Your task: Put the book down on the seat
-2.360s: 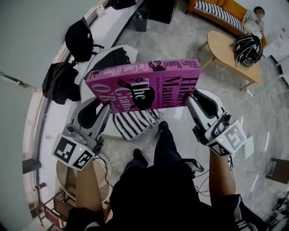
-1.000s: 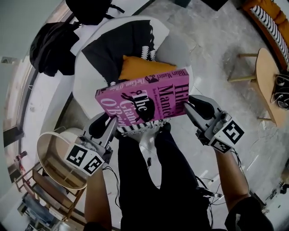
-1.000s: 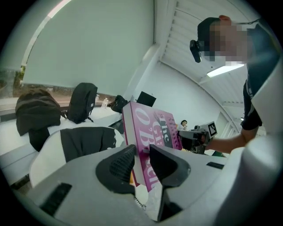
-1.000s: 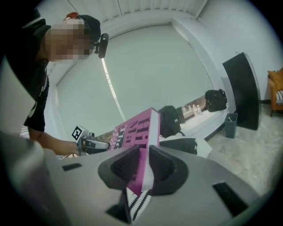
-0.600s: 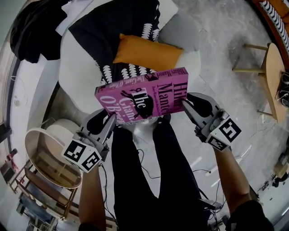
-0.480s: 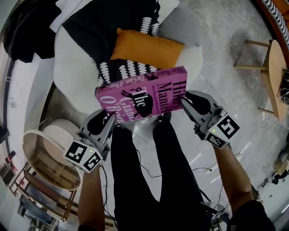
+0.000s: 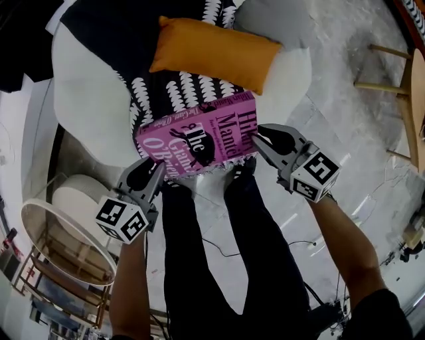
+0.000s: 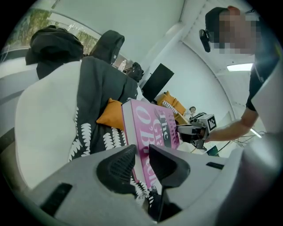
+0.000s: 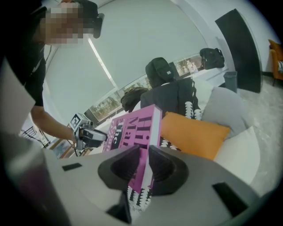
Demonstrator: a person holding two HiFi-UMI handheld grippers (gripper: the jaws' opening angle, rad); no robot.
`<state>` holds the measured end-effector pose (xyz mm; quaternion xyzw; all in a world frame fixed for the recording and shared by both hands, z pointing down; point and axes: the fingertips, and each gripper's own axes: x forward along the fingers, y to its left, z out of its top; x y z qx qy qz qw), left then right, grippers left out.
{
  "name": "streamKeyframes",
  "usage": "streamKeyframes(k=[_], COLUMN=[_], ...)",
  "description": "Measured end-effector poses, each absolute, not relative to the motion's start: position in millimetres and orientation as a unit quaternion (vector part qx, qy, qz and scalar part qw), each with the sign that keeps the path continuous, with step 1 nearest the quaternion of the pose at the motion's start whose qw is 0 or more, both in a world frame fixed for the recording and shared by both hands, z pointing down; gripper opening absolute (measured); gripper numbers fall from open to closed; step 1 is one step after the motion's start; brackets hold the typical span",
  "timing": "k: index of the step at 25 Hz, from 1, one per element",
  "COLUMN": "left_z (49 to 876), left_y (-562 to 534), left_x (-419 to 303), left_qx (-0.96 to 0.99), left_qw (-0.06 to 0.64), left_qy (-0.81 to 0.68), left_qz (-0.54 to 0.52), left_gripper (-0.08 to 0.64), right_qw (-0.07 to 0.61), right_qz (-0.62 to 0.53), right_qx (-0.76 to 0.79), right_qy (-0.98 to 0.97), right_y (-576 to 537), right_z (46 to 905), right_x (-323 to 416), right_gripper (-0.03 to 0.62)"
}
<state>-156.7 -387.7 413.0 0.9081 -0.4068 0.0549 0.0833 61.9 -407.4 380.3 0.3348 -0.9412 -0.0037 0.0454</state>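
Note:
A thick magenta book [image 7: 196, 136] hangs level over the front of a white armchair seat [image 7: 86, 113] draped with a black white-patterned garment [image 7: 166, 93]. My left gripper [image 7: 157, 174] is shut on the book's left end and my right gripper [image 7: 260, 141] is shut on its right end. In the left gripper view the book [image 8: 150, 130] runs between the pads of the left gripper [image 8: 142, 160]. In the right gripper view the book [image 9: 132, 126] is clamped in the right gripper [image 9: 142, 164]. An orange cushion [image 7: 216, 50] lies on the seat behind the book.
A grey cushion [image 7: 272, 20] sits at the chair's right arm. A round wood-rimmed side table [image 7: 60, 232] stands at the lower left, and a wooden table leg [image 7: 382, 53] at the right edge. The person's dark legs [image 7: 219, 252] stand just in front of the seat.
Both grippers and the book have come down and forward toward the armchair. The seat and orange cushion now lie directly behind the book. The grip on both ends is unchanged.

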Motion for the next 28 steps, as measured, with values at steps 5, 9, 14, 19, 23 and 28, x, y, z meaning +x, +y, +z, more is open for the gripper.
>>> streamKeyframes(k=[5, 9, 14, 19, 23, 28], left_z=[439, 454, 475, 485, 491, 495], left_y=[-402, -425, -464, -486, -507, -536], left_x=[-158, -161, -167, -170, -173, -180], left_qx=[0.907, 0.904, 0.899, 0.897, 0.896, 0.896], left_qw=[0.097, 0.110, 0.132, 0.132, 0.138, 0.139], left_qy=[-0.406, -0.408, -0.412, -0.414, -0.412, -0.408], left_qz=[0.064, 0.066, 0.072, 0.082, 0.092, 0.105], left_gripper=[0.104, 0.101, 0.098, 0.098, 0.097, 0.097], right_qw=[0.076, 0.073, 0.075, 0.076, 0.079, 0.075], right_qz=[0.010, 0.031, 0.055, 0.075, 0.091, 0.111], right_qx=[0.346, 0.351, 0.352, 0.361, 0.365, 0.370], right_qy=[-0.935, -0.933, -0.931, -0.926, -0.923, -0.919], right_y=[-435, -458, -492, -510, -529, -547], right_z=[416, 433, 466, 489, 503, 515], right_x=[61, 58, 54, 51, 48, 41], right_gripper=[0.078, 0.077, 0.077, 0.077, 0.075, 0.074])
